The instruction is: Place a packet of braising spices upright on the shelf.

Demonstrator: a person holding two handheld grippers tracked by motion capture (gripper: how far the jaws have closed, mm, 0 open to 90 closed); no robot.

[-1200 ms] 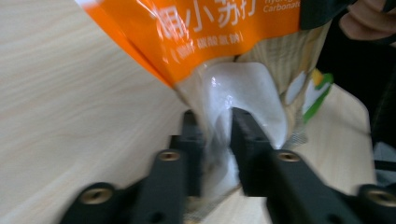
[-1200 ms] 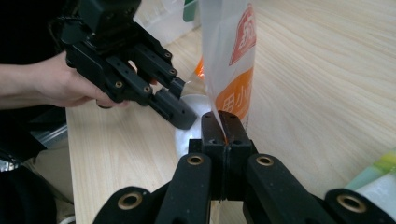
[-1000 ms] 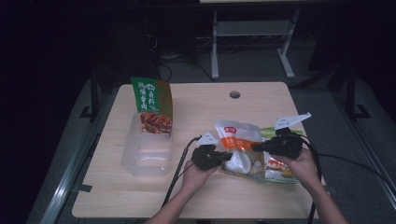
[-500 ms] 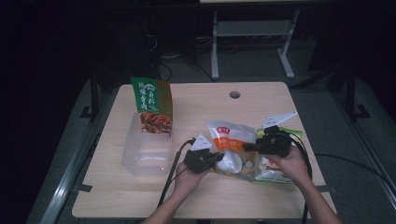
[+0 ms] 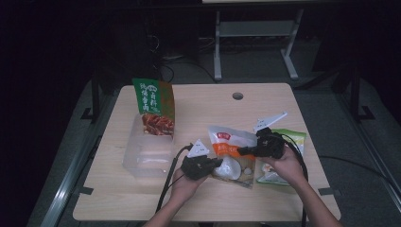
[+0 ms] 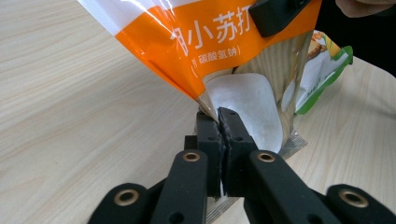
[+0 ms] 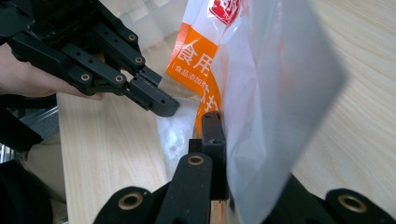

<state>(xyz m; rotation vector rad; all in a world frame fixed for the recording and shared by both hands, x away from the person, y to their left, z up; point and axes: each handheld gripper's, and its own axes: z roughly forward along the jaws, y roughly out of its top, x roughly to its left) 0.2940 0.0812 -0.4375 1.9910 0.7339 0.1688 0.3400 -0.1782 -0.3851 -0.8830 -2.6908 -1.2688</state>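
Note:
An orange and white pouch [image 5: 232, 150] with printed characters hangs between my two grippers above the table [image 5: 203, 106]. My left gripper [image 5: 218, 162] is shut on the pouch's lower corner; in the left gripper view its pads [image 6: 219, 114] pinch the pouch's [image 6: 205, 42] edge. My right gripper [image 5: 242, 151] is shut on the opposite side, its jaws having just closed tighter on it. In the right gripper view the right gripper [image 7: 219, 119] clamps the pouch [image 7: 275, 93], with the left gripper [image 7: 163, 105] coming in from the left.
A green snack packet [image 5: 289, 141] lies flat under my right hand. A green and red bag [image 5: 153, 106] stands upright at the far end of a clear plastic tub [image 5: 146, 153] on the left. A cable hole [image 5: 238, 96] sits near the table's far edge.
Both hands have shifted left with the pouch held between them, carrying it off the green packet toward the table's middle.

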